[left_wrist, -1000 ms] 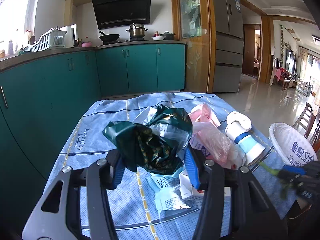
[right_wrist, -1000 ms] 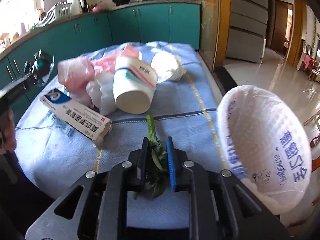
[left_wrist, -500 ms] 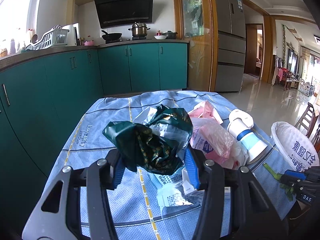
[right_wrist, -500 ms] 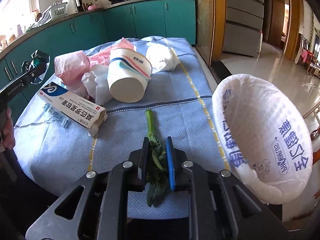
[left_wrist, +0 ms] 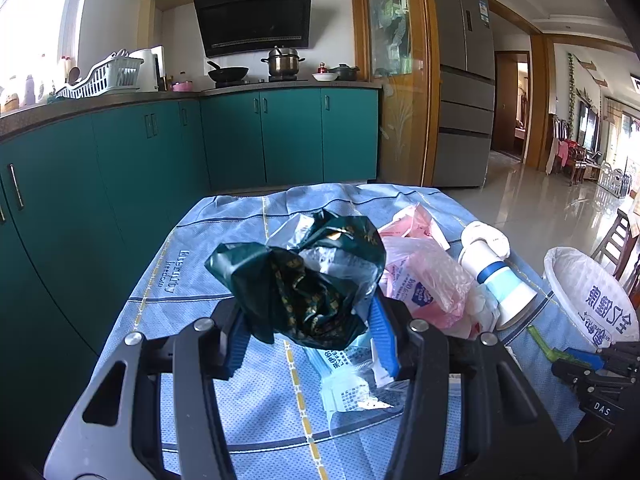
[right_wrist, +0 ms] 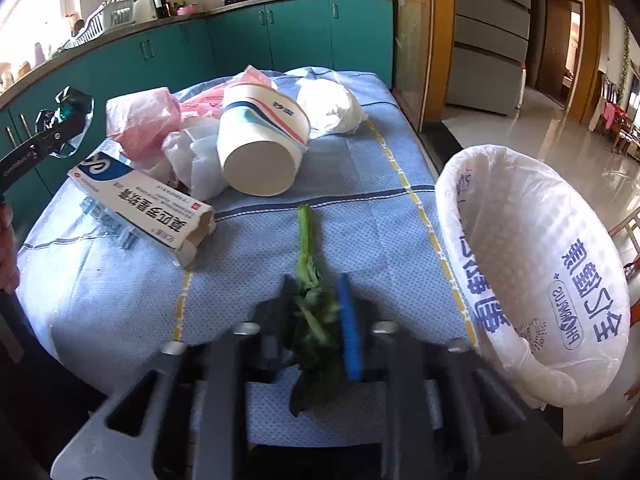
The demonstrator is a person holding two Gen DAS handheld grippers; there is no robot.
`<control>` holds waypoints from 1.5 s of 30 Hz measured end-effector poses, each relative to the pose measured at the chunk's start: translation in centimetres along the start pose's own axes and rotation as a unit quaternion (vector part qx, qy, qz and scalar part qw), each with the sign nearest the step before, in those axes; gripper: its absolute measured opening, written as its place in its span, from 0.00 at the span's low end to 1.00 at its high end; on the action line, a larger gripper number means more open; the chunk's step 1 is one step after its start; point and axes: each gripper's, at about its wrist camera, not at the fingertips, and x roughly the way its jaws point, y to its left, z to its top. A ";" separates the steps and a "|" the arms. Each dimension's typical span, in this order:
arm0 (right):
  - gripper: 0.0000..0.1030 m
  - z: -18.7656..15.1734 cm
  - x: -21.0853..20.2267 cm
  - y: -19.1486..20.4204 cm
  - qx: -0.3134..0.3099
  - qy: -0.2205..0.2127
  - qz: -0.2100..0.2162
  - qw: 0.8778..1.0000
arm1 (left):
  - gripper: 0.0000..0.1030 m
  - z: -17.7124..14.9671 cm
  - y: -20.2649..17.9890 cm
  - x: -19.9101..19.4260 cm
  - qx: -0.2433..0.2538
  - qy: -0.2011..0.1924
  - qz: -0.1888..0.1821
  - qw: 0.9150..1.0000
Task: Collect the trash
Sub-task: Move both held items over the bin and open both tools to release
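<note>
My left gripper (left_wrist: 308, 324) is shut on a crumpled dark green foil wrapper (left_wrist: 304, 276), held above the blue tablecloth (left_wrist: 180, 280). My right gripper (right_wrist: 316, 308) is shut on a leafy green vegetable stalk (right_wrist: 306, 240) whose stem points forward over the cloth. A bin lined with a white bag (right_wrist: 532, 280) stands just right of the table edge, close to the right gripper; the same lined bin (left_wrist: 592, 300) shows in the left wrist view. The left gripper with the wrapper (right_wrist: 68, 116) also shows at the left in the right wrist view.
On the cloth lie a tipped paper cup (right_wrist: 260, 148), a white medicine box (right_wrist: 144, 204), pink plastic bags (right_wrist: 140, 124), a white crumpled bag (right_wrist: 332, 108) and a clear blister wrapper (left_wrist: 352, 384). Teal cabinets (left_wrist: 120, 160) run behind and left; a fridge (left_wrist: 464, 80) stands at right.
The right gripper with the stalk has sunk slightly toward the cloth, and its view is blurred now. The left gripper and its wrapper have stayed put.
</note>
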 end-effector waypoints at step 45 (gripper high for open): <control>0.63 -1.8 -8.5 -21.0 0.177 -0.089 -0.140 0.970 | 0.51 2.4 -27.4 -1.0 0.116 0.070 -0.287 0.948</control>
